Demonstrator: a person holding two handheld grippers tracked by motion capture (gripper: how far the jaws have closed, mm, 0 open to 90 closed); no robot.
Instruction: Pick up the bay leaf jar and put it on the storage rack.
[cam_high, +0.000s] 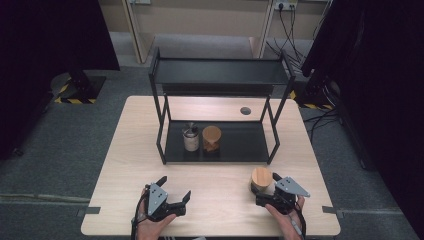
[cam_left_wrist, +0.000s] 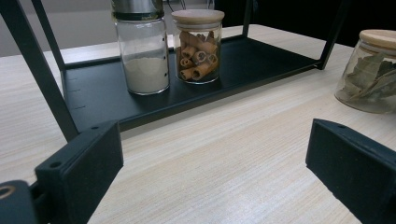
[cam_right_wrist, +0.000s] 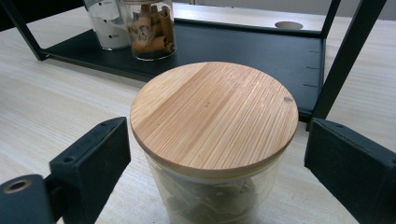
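Note:
A glass jar of dried leaves with a wooden lid (cam_high: 261, 178) (cam_right_wrist: 214, 114) (cam_left_wrist: 371, 71) stands on the table at the front right. My right gripper (cam_high: 266, 192) (cam_right_wrist: 212, 158) is open with its jaws on either side of the jar, not touching it. My left gripper (cam_high: 174, 189) (cam_left_wrist: 215, 158) rests open at the front left with nothing between its jaws. On the lower shelf of the black rack (cam_high: 235, 150) (cam_left_wrist: 261, 60) (cam_right_wrist: 261, 51) stand a shaker of white powder (cam_high: 190, 136) (cam_left_wrist: 141, 51) (cam_right_wrist: 106, 23) and a jar of cinnamon sticks (cam_high: 211, 138) (cam_left_wrist: 198, 44) (cam_right_wrist: 148, 28).
The rack's upper shelf (cam_high: 220, 72) is bare. A round cable hole (cam_high: 245, 110) (cam_right_wrist: 288, 24) sits in the tabletop behind the rack. Bare wood lies between the two grippers and the rack's front edge. Dark curtains and cables surround the table.

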